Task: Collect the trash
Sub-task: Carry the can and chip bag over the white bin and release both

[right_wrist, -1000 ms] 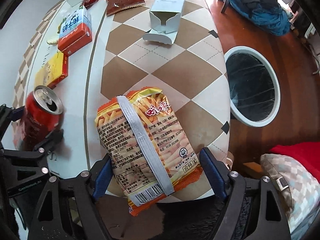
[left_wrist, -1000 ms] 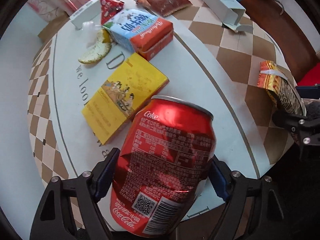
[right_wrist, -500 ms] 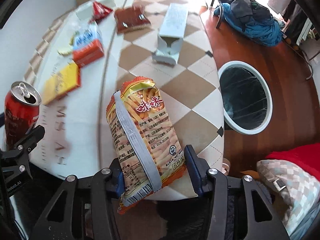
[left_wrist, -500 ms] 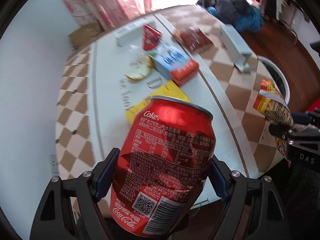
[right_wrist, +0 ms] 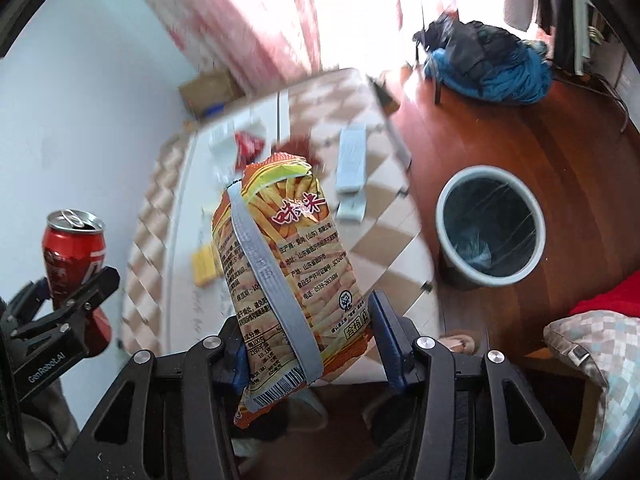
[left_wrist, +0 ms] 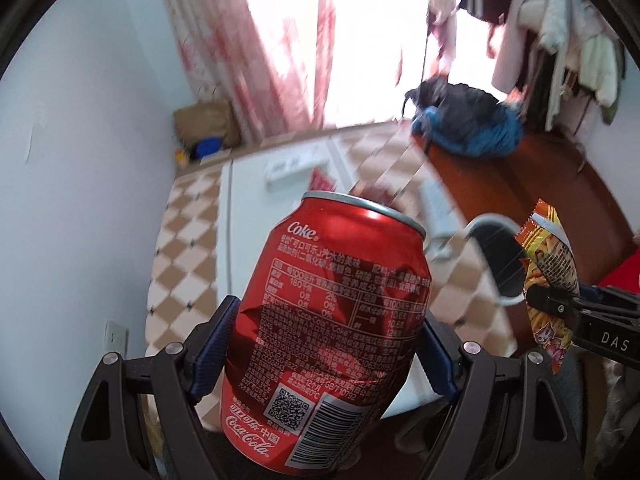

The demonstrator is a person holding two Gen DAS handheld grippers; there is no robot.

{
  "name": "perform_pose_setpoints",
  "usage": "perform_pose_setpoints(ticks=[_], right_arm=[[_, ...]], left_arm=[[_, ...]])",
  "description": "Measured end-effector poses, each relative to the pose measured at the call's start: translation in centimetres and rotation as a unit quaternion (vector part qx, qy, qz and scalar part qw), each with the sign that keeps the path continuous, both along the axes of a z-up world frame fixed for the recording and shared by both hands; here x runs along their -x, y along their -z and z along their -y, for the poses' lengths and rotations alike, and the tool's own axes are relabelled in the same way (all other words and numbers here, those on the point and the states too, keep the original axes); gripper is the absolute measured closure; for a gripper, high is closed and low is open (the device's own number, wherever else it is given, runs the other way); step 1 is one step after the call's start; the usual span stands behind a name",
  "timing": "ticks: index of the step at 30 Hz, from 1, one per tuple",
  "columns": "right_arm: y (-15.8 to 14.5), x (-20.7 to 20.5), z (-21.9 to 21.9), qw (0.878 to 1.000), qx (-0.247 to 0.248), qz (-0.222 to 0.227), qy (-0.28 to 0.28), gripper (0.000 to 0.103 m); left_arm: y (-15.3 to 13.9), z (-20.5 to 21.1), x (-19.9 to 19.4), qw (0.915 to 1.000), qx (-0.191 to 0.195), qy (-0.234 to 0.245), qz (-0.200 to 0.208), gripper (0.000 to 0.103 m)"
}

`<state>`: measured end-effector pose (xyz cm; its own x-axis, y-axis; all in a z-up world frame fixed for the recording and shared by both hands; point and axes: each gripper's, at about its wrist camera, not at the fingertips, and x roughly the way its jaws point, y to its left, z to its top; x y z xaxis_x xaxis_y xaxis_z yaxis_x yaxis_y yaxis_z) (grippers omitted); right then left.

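My left gripper (left_wrist: 322,354) is shut on a dented red Coke can (left_wrist: 326,328) and holds it upright, well above the table. The can also shows at the left of the right wrist view (right_wrist: 74,254). My right gripper (right_wrist: 310,340) is shut on an orange-yellow snack bag (right_wrist: 280,256), also lifted off the table; the bag shows at the right of the left wrist view (left_wrist: 550,280). A round grey trash bin (right_wrist: 490,226) with a dark liner stands on the wooden floor, right of the table and right of my right gripper.
The checkered table (right_wrist: 384,220) holds a white open carton (right_wrist: 352,168), a yellow box (right_wrist: 204,266), red wrappers (right_wrist: 248,146) and other blurred packets. A blue-black clothes pile (right_wrist: 488,64) lies on the floor behind. A checked pillow (right_wrist: 596,352) lies at right.
Both grippers have lifted their loads off the table and pulled back and up. The table has shrunk in view, and the bin and room now show.
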<state>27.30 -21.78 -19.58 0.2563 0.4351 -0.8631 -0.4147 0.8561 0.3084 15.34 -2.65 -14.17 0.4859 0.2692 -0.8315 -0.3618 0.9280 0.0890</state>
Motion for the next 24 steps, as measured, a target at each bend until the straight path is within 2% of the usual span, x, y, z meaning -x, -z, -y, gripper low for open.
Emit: perform_pose_setpoints(ticks=[4, 7, 10, 13, 15, 18, 24], right_arm=[[-3.3, -2.4, 5.0, 0.999, -0.018, 0.021, 0.045, 0.05], [-4.1, -4.8, 9.3, 0.996, -0.015, 0.028, 0.082, 0.05], [-3.1, -7.6, 13.5, 0.993, -0.004, 0.018, 0.116, 0.05], [-0.1, -11.2, 17.1, 0.989, 0.015, -0.005, 0.144, 0.05], [2.2, -13.2, 18.7, 0.987, 0.022, -0.027, 0.155, 0.05], [6.4, -16.2, 20.6, 0.983, 0.035, -0.06, 0.168, 0.05], [15.0, -22.0, 21.8, 0.975, 0.051, -0.115, 0.184, 0.05]], left_arm=[[-2.6, 3.7, -4.0, 0.9986, 0.021, 0.041, 0.026, 0.023], [-2.3, 7.0, -8.9, 0.9958, 0.047, 0.074, 0.028, 0.023], [-0.7, 10.2, -14.0, 0.9911, 0.087, 0.099, 0.016, 0.023], [2.1, 13.2, -19.3, 0.9829, 0.142, 0.117, -0.007, 0.023], [5.0, 14.6, -23.3, 0.9753, 0.183, 0.121, -0.029, 0.023], [9.3, 16.4, -27.9, 0.9651, 0.222, 0.123, -0.066, 0.023], [17.9, 18.9, -33.9, 0.9493, 0.251, 0.129, -0.138, 0.022]])
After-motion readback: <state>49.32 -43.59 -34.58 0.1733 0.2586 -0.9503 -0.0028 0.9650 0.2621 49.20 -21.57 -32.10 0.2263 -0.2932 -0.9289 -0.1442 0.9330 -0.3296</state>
